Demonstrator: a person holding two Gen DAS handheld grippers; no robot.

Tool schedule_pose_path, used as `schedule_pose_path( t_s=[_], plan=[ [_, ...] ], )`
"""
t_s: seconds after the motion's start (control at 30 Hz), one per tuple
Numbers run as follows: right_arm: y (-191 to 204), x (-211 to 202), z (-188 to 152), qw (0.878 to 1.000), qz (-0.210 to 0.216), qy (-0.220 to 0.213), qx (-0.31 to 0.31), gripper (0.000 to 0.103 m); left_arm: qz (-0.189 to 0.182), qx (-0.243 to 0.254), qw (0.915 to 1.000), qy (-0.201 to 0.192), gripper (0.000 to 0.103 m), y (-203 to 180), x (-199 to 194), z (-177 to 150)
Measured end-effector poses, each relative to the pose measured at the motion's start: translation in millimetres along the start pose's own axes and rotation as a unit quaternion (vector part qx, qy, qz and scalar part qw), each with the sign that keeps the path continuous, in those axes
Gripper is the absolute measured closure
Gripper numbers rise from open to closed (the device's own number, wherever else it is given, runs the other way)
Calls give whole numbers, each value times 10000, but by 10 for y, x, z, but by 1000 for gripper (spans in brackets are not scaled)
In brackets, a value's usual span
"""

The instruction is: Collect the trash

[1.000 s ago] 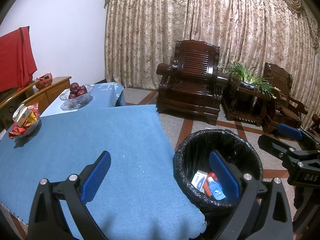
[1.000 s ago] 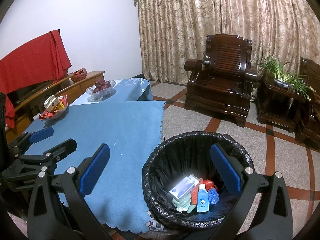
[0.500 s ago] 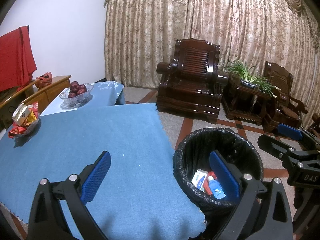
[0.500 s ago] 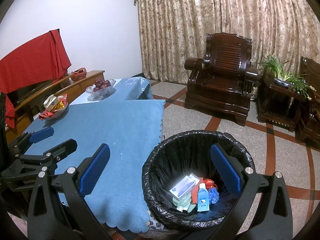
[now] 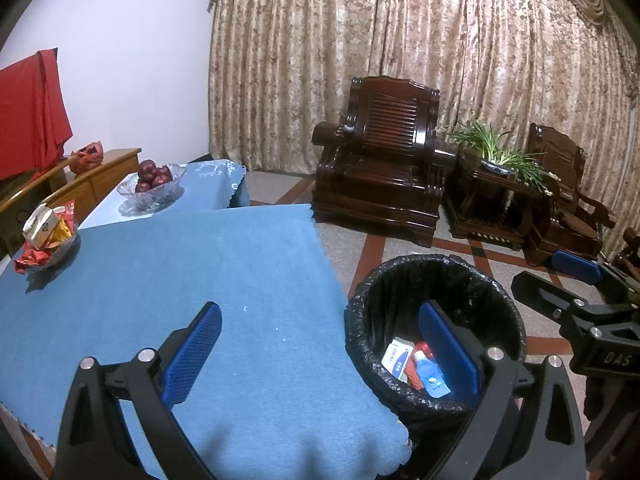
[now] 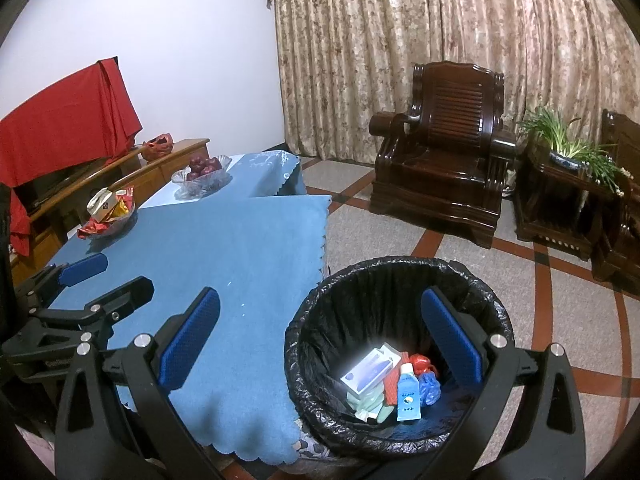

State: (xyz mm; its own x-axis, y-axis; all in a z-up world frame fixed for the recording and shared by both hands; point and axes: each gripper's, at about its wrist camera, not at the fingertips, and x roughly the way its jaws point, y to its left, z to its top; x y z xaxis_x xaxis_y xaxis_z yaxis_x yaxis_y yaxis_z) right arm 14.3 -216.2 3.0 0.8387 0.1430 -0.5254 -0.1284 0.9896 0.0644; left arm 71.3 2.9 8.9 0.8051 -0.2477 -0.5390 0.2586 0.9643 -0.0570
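A bin with a black liner [image 5: 400,272] stands on the floor at the right edge of the blue-clothed table [image 5: 200,272]. At its bottom lie a white box [image 6: 370,370], a white-and-blue tube [image 6: 408,392], a crumpled blue piece [image 6: 430,386] and red wrappers [image 6: 420,362]. My left gripper [image 5: 320,354] hangs open and empty over the table's right edge and the bin. Just right of it, my right gripper [image 6: 320,338] is open and empty over the bin's left rim. Each gripper shows in the other's view: the right gripper [image 5: 556,276], the left gripper [image 6: 120,276].
A bowl of snack packets [image 5: 48,232] sits at the table's far left. A glass bowl of red fruit [image 5: 152,184] stands on a second blue table behind. Dark wooden armchairs [image 5: 384,168] and a potted plant [image 5: 496,152] line the curtain. Tiled floor [image 6: 560,312] lies beyond the bin.
Both views have shifted only very slightly. Both grippers stay open and empty, and the trash in the bin lies as before.
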Motion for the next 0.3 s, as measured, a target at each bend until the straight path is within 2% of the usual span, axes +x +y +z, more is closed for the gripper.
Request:
schedule_pose_path(
  t_s=[0.3],
  plan=[
    [-7,13,-11,10000,-1,12,6,5,21,10,10000,42,6,-50,21,-74]
  ],
)
